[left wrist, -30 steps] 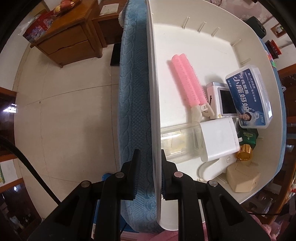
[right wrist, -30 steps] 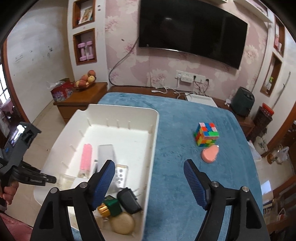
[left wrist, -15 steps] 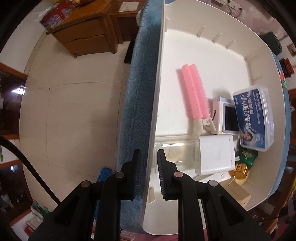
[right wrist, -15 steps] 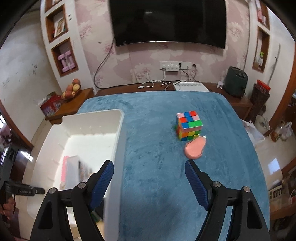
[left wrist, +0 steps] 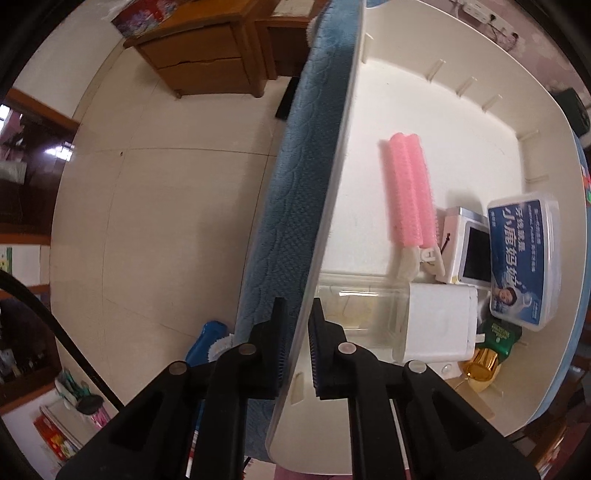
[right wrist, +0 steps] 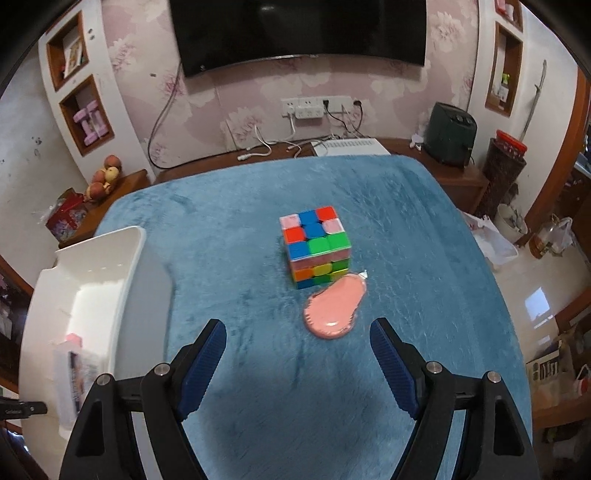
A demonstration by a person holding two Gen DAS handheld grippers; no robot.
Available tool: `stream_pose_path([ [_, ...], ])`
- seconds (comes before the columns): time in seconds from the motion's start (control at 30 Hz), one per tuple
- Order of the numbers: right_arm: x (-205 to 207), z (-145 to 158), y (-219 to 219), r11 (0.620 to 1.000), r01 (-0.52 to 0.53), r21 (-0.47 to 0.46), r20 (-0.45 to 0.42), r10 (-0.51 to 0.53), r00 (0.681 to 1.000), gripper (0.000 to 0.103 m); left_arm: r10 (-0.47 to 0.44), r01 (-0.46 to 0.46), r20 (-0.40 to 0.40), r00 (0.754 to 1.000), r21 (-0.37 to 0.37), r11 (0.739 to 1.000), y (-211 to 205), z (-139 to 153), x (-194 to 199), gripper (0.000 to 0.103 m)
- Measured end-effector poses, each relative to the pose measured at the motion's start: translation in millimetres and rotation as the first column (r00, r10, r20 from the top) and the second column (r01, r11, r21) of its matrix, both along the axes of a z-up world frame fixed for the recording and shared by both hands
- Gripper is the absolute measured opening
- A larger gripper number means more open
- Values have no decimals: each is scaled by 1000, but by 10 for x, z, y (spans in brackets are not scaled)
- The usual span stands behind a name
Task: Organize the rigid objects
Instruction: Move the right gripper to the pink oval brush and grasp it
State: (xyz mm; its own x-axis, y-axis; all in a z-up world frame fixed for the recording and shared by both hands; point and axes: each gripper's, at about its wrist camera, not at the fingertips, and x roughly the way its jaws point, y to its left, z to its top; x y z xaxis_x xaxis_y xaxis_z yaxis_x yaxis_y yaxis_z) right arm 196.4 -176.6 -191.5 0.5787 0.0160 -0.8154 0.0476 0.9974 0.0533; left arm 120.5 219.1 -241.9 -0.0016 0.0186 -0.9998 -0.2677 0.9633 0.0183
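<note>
My left gripper (left wrist: 297, 341) is shut on the near rim of the white bin (left wrist: 325, 221), one finger outside, one inside. The bin holds a pink hair roller clip (left wrist: 408, 192), a blue-labelled clear box (left wrist: 524, 258), a white block (left wrist: 439, 323), a small screen device (left wrist: 474, 254) and a green gold-capped bottle (left wrist: 496, 339). My right gripper (right wrist: 297, 363) is open and empty above the blue table cover (right wrist: 258, 424). A Rubik's cube (right wrist: 316, 245) and a pink oval object (right wrist: 334, 310) lie just ahead of it. The bin (right wrist: 96, 280) stands at the left.
The table's left edge drops to a tiled floor (left wrist: 147, 221) with a wooden cabinet (left wrist: 207, 62). Beyond the table's far edge are a TV (right wrist: 295, 29), power strips and cables (right wrist: 314, 107), a dark appliance (right wrist: 450, 133) and a fruit bowl (right wrist: 105, 177).
My right gripper has swung right, from over the bin to the cube and pink object, and come closer to them. My left gripper keeps its hold on the bin rim; its view has shifted slightly.
</note>
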Motion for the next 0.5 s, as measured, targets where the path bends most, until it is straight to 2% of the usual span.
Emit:
stream_pose_path([
  [0.5,476,-673,-202,998,54,7,-110,-53,993,81,63,-62,-14,998,42,997,0,2,10,15],
])
